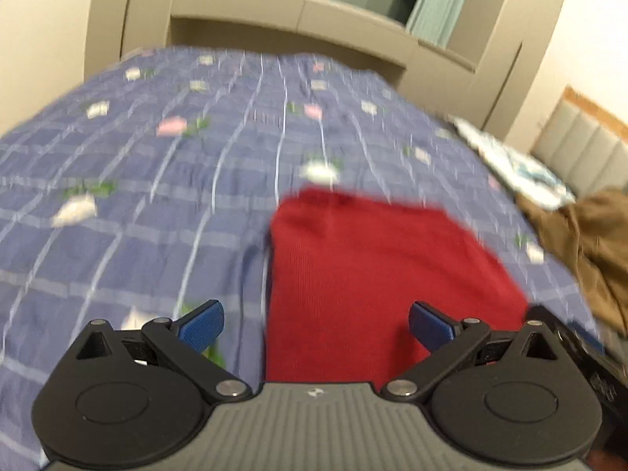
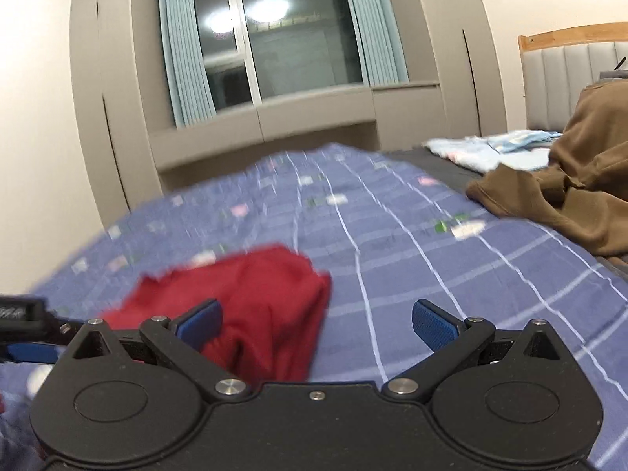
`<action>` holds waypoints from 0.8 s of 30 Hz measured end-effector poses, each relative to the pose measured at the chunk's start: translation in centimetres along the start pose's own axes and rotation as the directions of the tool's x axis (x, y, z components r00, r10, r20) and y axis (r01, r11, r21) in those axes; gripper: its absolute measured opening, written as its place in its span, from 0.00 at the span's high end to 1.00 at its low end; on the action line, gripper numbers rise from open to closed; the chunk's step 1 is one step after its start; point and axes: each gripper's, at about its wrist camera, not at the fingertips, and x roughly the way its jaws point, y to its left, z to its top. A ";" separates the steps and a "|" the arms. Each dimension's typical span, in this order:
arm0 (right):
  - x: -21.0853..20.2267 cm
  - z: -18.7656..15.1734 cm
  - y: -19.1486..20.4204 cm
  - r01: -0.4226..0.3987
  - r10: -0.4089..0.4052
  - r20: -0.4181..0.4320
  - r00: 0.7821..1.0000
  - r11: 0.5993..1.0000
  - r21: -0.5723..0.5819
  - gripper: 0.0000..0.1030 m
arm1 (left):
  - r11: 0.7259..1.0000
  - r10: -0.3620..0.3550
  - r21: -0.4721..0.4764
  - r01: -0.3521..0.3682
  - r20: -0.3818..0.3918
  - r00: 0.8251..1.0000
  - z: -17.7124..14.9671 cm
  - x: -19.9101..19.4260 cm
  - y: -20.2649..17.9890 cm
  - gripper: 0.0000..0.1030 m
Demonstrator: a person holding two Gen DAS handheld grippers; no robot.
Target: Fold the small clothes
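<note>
A small red garment [image 1: 376, 271] lies flat and folded on the blue checked bedspread [image 1: 137, 196]. My left gripper [image 1: 316, 327] is open and empty, just above the garment's near left edge. In the right wrist view the red garment [image 2: 259, 306] lies ahead and to the left. My right gripper [image 2: 317, 327] is open and empty over its near right corner and the bedspread [image 2: 431, 243]. The left gripper [image 2: 23, 329] shows at the far left edge of that view. Both views are blurred by motion.
A brown garment [image 2: 569, 188] is heaped at the right of the bed, also in the left wrist view [image 1: 588, 243]. Light blue and white clothes [image 2: 490, 149] lie beyond it. A padded headboard [image 2: 569, 66] stands at the right. Wardrobes and a curtained window [image 2: 274, 39] are behind.
</note>
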 end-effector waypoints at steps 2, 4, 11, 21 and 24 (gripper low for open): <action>0.8 -0.2 -0.6 0.003 -0.001 -0.047 0.999 0.999 0.036 0.00 | 1.000 0.024 -0.003 -0.024 -0.034 0.999 -1.2 0.5 0.5 0.01; 1.4 -0.6 -1.1 -0.005 0.011 -0.085 0.996 0.998 0.069 0.00 | 0.999 0.007 -0.034 -0.008 -0.024 1.000 -2.0 0.4 1.3 0.00; 1.8 -1.0 -1.1 -0.007 0.014 -0.090 0.996 0.997 0.075 0.00 | 0.999 0.036 0.028 -0.035 -0.041 0.999 -2.0 1.2 0.6 0.00; -2.5 -1.4 -2.2 -0.176 0.167 0.067 0.984 0.969 0.176 0.00 | 0.995 0.001 -0.101 -0.012 -0.108 0.994 -1.4 -1.6 1.6 0.01; -4.0 -2.6 -1.6 -0.199 0.197 0.030 0.980 0.961 0.191 0.00 | 0.990 -0.024 -0.141 0.009 -0.109 0.994 -2.0 -2.9 2.5 0.01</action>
